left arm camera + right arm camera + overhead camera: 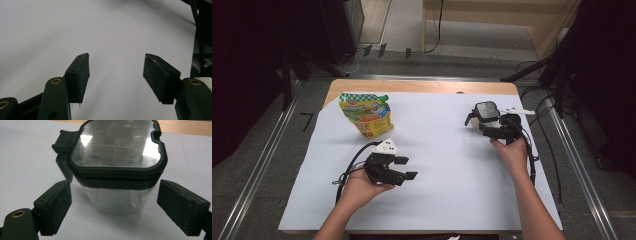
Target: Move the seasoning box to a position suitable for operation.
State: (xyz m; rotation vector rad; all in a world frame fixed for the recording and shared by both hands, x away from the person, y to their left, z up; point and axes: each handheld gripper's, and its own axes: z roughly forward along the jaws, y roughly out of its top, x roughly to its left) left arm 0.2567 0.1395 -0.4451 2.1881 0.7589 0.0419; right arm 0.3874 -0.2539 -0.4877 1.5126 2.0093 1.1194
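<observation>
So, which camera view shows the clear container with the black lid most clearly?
The right gripper view: the container stands close between the open jaws, its lid and clear body plain. The high view shows it small, ahead of the right gripper. The left gripper view looks at white paper.

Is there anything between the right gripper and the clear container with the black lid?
Nothing visible. The right gripper is open, one jaw on each side of the clear container, with only bare white sheet around it.

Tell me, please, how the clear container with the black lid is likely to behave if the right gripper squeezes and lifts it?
The container looks empty through its clear wall, so it is probably light. The walls look rigid and smooth, so the pads might slip. It narrows toward its base, so a nudge could tip it.
</observation>
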